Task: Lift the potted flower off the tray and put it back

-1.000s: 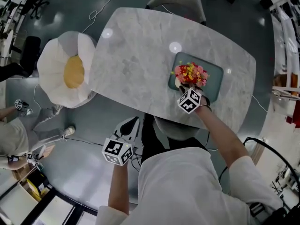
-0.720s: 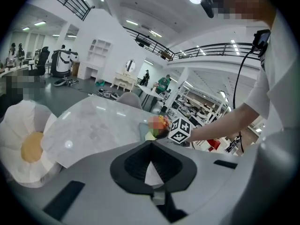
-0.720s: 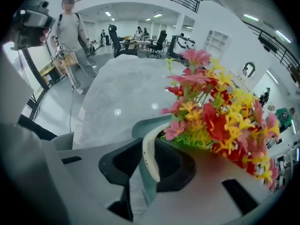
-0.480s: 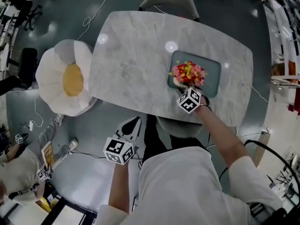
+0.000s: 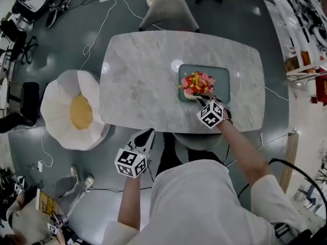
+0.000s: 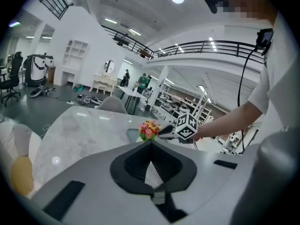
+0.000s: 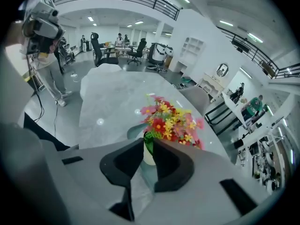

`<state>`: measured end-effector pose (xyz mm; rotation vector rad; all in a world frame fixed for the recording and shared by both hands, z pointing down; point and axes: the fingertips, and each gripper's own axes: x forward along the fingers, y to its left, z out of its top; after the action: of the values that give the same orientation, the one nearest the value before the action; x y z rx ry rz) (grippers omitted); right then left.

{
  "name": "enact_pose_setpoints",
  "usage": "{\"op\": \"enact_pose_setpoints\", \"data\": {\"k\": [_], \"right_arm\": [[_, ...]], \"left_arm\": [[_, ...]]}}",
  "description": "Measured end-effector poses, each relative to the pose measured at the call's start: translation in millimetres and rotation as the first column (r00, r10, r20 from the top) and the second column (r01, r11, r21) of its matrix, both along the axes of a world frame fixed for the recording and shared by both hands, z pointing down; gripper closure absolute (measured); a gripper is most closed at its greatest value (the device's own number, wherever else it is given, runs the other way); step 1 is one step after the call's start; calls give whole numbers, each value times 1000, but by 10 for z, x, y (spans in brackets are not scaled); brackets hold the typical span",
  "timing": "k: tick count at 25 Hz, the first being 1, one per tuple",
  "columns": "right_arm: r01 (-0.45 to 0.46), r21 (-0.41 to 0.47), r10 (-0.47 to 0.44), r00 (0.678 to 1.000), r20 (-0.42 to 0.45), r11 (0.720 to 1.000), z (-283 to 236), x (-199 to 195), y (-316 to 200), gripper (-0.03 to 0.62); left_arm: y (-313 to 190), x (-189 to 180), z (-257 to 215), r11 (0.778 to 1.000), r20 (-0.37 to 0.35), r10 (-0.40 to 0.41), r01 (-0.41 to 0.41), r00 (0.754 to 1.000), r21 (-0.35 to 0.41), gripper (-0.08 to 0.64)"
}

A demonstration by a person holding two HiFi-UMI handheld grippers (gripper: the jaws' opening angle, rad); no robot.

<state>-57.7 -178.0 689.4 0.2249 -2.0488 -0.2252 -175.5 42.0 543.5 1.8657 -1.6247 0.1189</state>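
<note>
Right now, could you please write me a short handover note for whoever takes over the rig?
Left gripper: shut, empty, held off the table.
Right gripper: closed on the white pot of the potted flower.
The pot is at the left end of the tray; resting or just raised, I cannot tell.
Done: the grasp.
To do: lift it clear, set it back on the tray, release.

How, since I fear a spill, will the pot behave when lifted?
Probably top-heavy: the flowers spread wider than the small pot, so it may tip. The pot looks smooth, so it might slip between the jaws of the right gripper. Likely light, given its small size.
</note>
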Motion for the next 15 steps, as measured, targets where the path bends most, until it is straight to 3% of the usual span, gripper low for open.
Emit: {"op": "enact_pose_setpoints", "data": {"k": [7, 15], "right_arm": [[-152, 67, 145, 985, 91, 986, -570, 265, 36, 560], [-308, -27, 306, 928, 214, 951, -1028, 826, 439, 575]], "left_arm": [[73, -133, -24, 992, 24, 120, -121, 992, 32, 551], [136, 42, 45, 976, 21, 215, -215, 976, 33, 551]]}}
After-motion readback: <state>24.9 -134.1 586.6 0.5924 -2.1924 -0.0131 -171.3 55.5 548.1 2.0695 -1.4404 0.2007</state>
